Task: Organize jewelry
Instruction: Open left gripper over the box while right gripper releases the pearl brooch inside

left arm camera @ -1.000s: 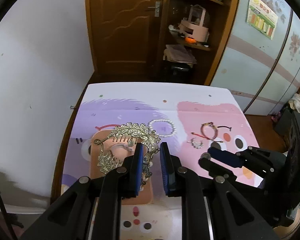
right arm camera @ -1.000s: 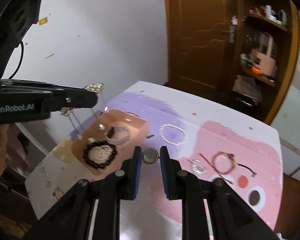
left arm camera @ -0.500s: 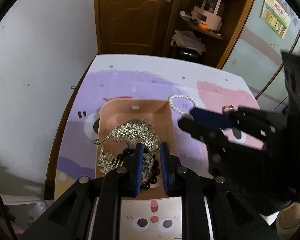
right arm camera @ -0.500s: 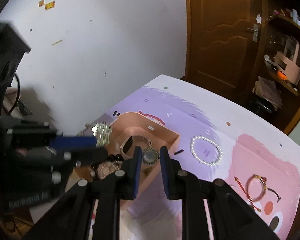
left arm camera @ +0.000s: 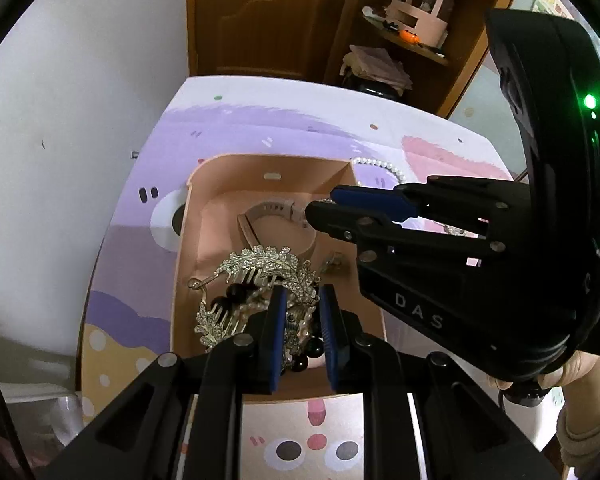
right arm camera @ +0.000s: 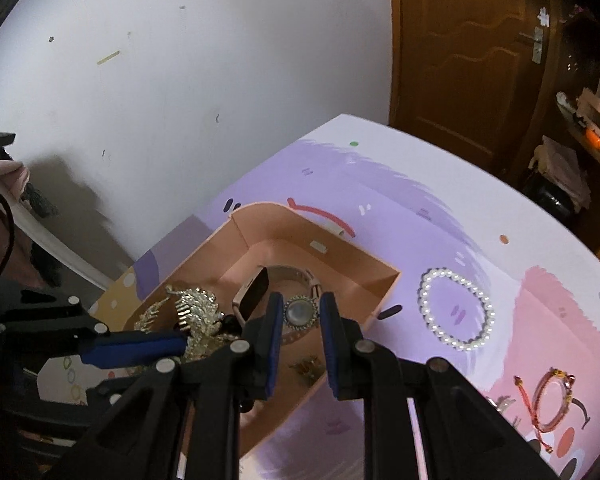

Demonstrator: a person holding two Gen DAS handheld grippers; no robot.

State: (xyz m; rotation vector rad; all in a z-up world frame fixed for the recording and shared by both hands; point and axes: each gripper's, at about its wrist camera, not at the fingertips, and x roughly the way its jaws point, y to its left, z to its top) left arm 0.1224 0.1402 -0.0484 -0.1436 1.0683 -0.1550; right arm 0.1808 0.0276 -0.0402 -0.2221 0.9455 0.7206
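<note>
My left gripper point(left arm camera: 302, 300) is shut on one end of a silver leaf hair comb point(left arm camera: 260, 264), low inside the pink box point(left arm camera: 268, 160), just over a black bead bracelet point(left arm camera: 236, 292). From the right wrist view the same comb point(right arm camera: 196, 304) shows at the left gripper point(right arm camera: 180, 340). My right gripper point(right arm camera: 300, 312) is shut on a round grey-stone pendant point(right arm camera: 300, 311), above the pink box point(right arm camera: 260, 208) and next to a watch point(right arm camera: 256, 292) lying in it. In the left wrist view the right gripper point(left arm camera: 324, 204) reaches over the box's far right corner.
A pearl bracelet point(right arm camera: 456, 308) lies on the printed mat right of the box. A red cord bracelet point(right arm camera: 552, 400) lies further right. A small gold piece point(right arm camera: 308, 366) sits on the box floor. A white wall stands close on the left; a wooden door and shelves stand behind the table.
Both grippers have sunk toward the pink box. The left brought the hair comb down into it. The right carried the pendant leftward from over the mat to above the box.
</note>
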